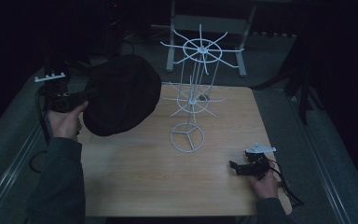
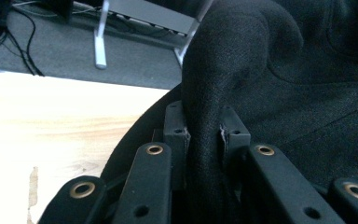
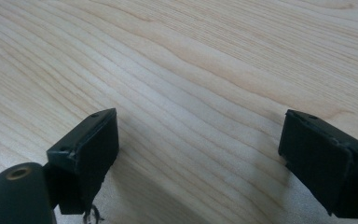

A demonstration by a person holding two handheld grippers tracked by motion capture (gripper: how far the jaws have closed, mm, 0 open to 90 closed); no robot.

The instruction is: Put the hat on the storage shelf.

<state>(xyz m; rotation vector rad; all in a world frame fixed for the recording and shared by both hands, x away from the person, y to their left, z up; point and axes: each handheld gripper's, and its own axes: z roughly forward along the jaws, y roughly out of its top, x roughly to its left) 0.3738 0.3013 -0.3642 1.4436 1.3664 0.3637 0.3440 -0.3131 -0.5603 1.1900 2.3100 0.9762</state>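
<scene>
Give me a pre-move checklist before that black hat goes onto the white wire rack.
1. Grip on the black hat: the left gripper has its jaws pinched on a fold of the fabric. Ok.
2. Hat off the table: it hangs raised at the table's left edge. Ok.
3. White wire rack upright on its ring base, prongs bare. Ok.
4. Path from hat to rack: nothing stands between them in the high view. Ok.
5. Right gripper: jaws open, nothing between them, low over the wood near the right front corner, apart from the rack. Ok.
6. How firmly the fold is caught: cannot tell.
</scene>
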